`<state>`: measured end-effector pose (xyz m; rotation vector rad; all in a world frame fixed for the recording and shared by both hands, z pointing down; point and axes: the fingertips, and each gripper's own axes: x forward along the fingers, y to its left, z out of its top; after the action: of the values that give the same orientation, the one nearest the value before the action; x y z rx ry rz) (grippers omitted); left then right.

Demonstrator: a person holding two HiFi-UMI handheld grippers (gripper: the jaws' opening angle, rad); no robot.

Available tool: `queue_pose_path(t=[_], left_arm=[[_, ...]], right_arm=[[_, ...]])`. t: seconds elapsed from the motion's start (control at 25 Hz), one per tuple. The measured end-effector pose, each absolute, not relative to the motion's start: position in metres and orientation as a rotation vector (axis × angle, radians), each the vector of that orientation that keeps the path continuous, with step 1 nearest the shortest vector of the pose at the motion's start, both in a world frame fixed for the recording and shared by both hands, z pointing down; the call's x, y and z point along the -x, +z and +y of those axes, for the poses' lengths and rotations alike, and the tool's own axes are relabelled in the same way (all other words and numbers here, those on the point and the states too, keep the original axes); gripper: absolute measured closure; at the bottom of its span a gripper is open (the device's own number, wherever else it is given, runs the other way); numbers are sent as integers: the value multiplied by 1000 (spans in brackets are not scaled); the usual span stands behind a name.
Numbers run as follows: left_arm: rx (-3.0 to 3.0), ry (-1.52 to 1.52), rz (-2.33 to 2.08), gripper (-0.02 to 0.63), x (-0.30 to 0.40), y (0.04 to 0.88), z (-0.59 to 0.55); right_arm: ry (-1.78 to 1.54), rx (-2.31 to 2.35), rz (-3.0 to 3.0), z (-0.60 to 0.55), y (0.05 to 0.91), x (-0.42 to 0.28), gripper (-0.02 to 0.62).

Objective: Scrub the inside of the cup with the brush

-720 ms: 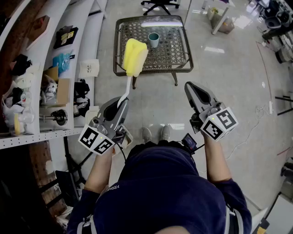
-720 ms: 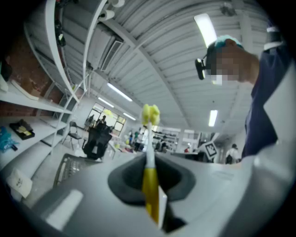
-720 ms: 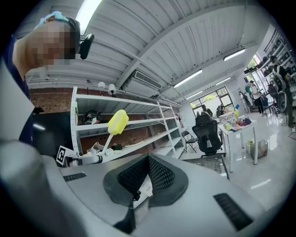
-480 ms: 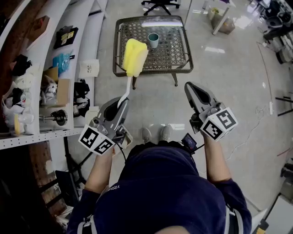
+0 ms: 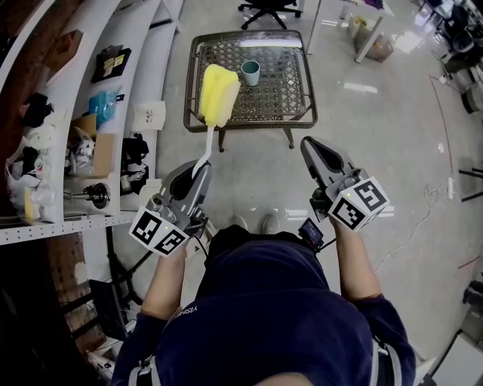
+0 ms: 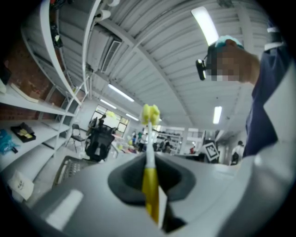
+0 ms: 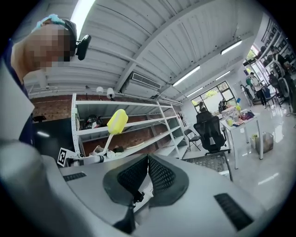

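Note:
A teal cup (image 5: 250, 72) stands upright near the far edge of a low wire-mesh table (image 5: 302, 113) ahead of me. My left gripper (image 5: 193, 175) is shut on the white handle of a brush (image 5: 206, 144) with a yellow sponge head (image 5: 218, 95) that points up and forward, well short of the cup. The brush (image 6: 149, 152) runs up from between the jaws in the left gripper view, and its yellow head (image 7: 117, 121) shows in the right gripper view. My right gripper (image 5: 313, 153) is shut and empty, held beside the left one.
White shelving (image 5: 90, 113) full of boxes and bags runs along my left. A black office chair (image 5: 266, 9) stands beyond the table, and a white table leg with a bag (image 5: 370, 38) is at the far right. Shiny floor lies between me and the mesh table.
The view has shifted slightly forward toward the table. Both grippers hold the same pose, the brush still in the left one.

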<state>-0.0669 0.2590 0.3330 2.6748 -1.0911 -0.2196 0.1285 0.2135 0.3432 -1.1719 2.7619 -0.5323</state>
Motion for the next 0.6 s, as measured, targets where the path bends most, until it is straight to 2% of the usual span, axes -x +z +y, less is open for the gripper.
queue_pose_path(t=[0.32,0.6], left_arm=[[-2659,-203,-1132,575,62,338,232],[-2633,-212,-1110,575,80,352,195]], right_arm=[[-595,1171,2743,187,356,-146,588],[-648,1192,2756,154,373,-125,588]])
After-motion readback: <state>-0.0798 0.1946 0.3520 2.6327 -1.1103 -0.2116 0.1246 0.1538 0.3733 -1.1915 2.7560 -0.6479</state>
